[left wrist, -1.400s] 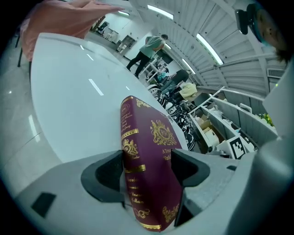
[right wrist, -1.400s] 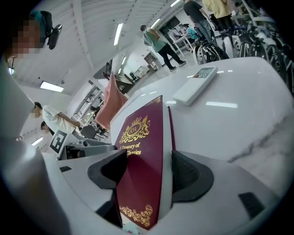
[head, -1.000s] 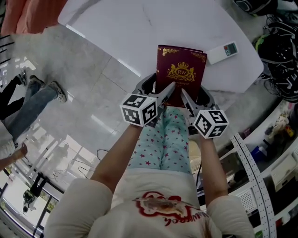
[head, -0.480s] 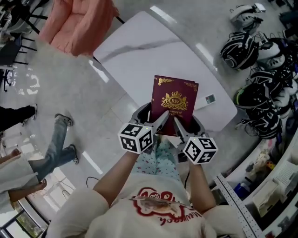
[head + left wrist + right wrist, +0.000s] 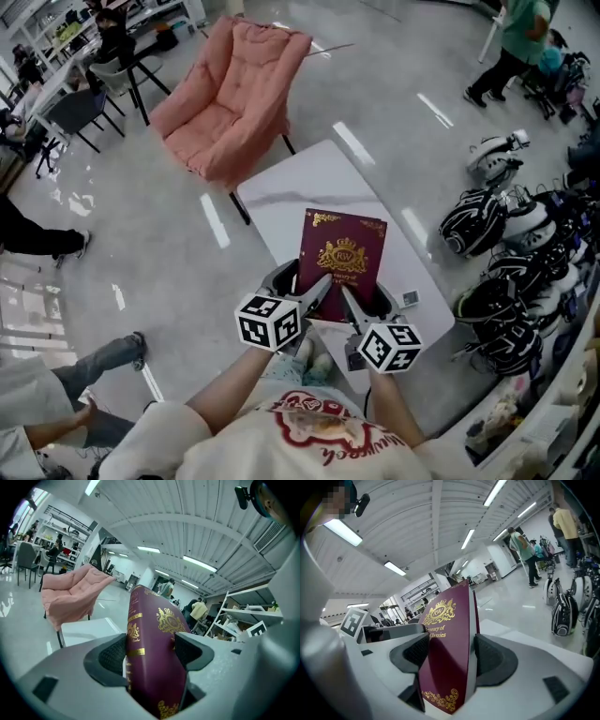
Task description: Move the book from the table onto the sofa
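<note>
A maroon book [image 5: 341,260] with a gold crest is held up in the air above the white table [image 5: 309,187]. My left gripper [image 5: 302,289] is shut on its near left corner, and my right gripper [image 5: 354,298] is shut on its near right corner. In the left gripper view the book [image 5: 152,658] stands between the jaws, spine towards the camera. The right gripper view shows its front cover [image 5: 445,658] clamped between the black pads. A pink sofa chair [image 5: 230,103] stands beyond the table's far end, and it also appears at the left of the left gripper view [image 5: 72,595].
A small white remote [image 5: 410,299] lies on the table near the right gripper. Golf bags [image 5: 506,272] crowd the floor at the right. Chairs and desks [image 5: 75,103] stand at the far left. People stand at the left edge [image 5: 37,239] and far right [image 5: 511,47].
The book has been lifted higher off the table with both grippers shut on it. The view has tipped up and away, so the pink sofa chair has come fully into sight.
</note>
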`<state>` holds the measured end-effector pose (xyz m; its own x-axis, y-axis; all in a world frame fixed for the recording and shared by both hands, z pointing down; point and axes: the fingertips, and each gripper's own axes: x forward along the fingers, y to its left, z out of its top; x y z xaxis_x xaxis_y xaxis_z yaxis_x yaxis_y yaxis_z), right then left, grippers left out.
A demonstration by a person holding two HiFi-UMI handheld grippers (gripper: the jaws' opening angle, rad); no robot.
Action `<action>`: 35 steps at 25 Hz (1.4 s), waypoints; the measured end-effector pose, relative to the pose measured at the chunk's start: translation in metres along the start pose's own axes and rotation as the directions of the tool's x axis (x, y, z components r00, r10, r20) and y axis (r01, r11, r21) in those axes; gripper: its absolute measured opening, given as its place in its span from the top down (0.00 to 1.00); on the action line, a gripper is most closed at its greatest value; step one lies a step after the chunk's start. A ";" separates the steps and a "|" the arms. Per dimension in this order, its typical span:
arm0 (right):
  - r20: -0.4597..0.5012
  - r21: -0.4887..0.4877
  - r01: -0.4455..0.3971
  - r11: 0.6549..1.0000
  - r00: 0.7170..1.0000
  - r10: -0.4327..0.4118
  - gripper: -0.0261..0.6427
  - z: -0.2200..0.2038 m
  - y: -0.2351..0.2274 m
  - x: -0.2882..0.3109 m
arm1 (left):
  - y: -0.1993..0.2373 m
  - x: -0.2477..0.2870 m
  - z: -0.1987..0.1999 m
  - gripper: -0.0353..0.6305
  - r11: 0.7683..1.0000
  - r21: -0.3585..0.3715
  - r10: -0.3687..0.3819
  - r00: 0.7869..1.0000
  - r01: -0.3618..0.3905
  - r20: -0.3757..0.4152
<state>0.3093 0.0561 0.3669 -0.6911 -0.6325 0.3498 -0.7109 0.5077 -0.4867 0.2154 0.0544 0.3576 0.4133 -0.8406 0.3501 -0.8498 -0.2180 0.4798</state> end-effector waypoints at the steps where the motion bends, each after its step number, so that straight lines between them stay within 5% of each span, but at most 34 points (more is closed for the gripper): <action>1: 0.002 -0.010 -0.013 1.000 1.000 0.013 0.53 0.004 0.004 -0.001 | -0.002 -0.004 0.004 0.48 1.000 0.001 0.008 1.000 -0.008 0.014; 11: -0.049 -0.116 -0.142 0.983 0.989 0.137 0.53 0.009 0.060 0.021 | 0.028 -0.059 0.021 0.48 0.987 -0.090 0.144 0.974 -0.130 0.173; 22: -0.140 -0.169 -0.323 0.931 0.943 0.302 0.53 -0.018 0.136 0.055 | 0.079 -0.136 0.021 0.48 0.937 -0.202 0.333 0.902 -0.284 0.275; 28: -0.160 -0.174 -0.368 0.914 0.926 0.342 0.53 -0.009 0.168 0.088 | 0.111 -0.155 0.045 0.48 0.919 -0.237 0.378 0.873 -0.314 0.308; 35: -0.153 -0.158 -0.363 0.918 0.928 0.340 0.53 -0.008 0.199 0.165 | 0.187 -0.153 0.077 0.48 0.922 -0.224 0.375 0.874 -0.316 0.308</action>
<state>0.0526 0.0571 0.3340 -0.9031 -0.3242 0.2817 -0.4225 0.7883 -0.4472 -0.0322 0.1042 0.3321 -0.0582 -0.9695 0.2380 -0.8407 0.1762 0.5121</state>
